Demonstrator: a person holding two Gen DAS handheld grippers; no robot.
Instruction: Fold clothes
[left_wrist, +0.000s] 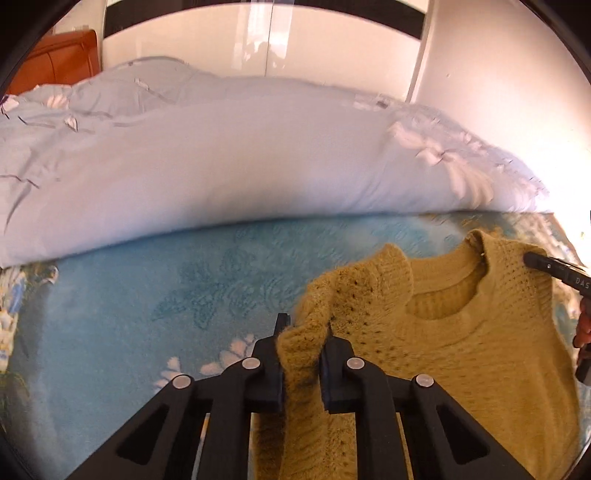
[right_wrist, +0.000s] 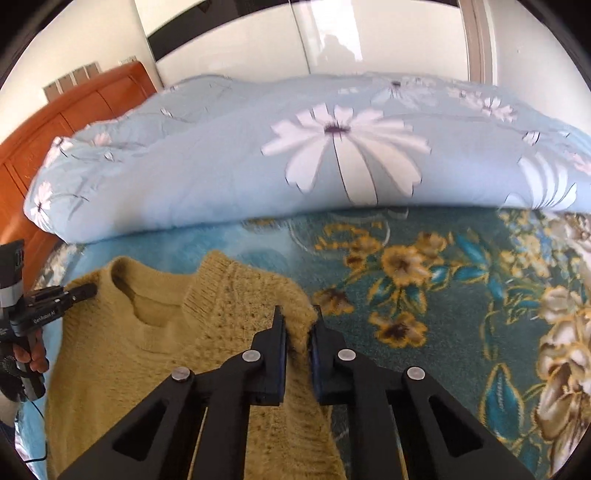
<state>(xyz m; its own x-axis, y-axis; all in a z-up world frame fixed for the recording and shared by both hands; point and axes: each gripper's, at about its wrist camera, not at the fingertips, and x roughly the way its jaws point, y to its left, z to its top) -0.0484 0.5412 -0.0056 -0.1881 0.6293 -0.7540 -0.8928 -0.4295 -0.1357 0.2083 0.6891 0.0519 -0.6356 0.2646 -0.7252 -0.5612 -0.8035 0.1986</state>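
Note:
A mustard-yellow knit sweater (left_wrist: 461, 343) hangs just above the blue floral blanket, neck hole facing me. My left gripper (left_wrist: 301, 332) is shut on the sweater's left shoulder, with knit bunched between the fingers. My right gripper (right_wrist: 297, 321) is shut on the sweater (right_wrist: 122, 362) at its other shoulder. In the left wrist view the right gripper (left_wrist: 532, 260) shows at the far right, pinching the shoulder. In the right wrist view the left gripper (right_wrist: 86, 291) shows at the far left with a hand (right_wrist: 31, 354) on its handle. The sweater's lower part runs out of frame.
A bulky light-blue duvet (right_wrist: 295, 158) with white flowers lies across the bed behind the sweater. The blue floral blanket (right_wrist: 443, 280) spreads to the right and the same blanket (left_wrist: 147, 295) to the left. An orange wooden headboard (right_wrist: 74, 122) and white wardrobe doors (left_wrist: 258, 37) stand beyond.

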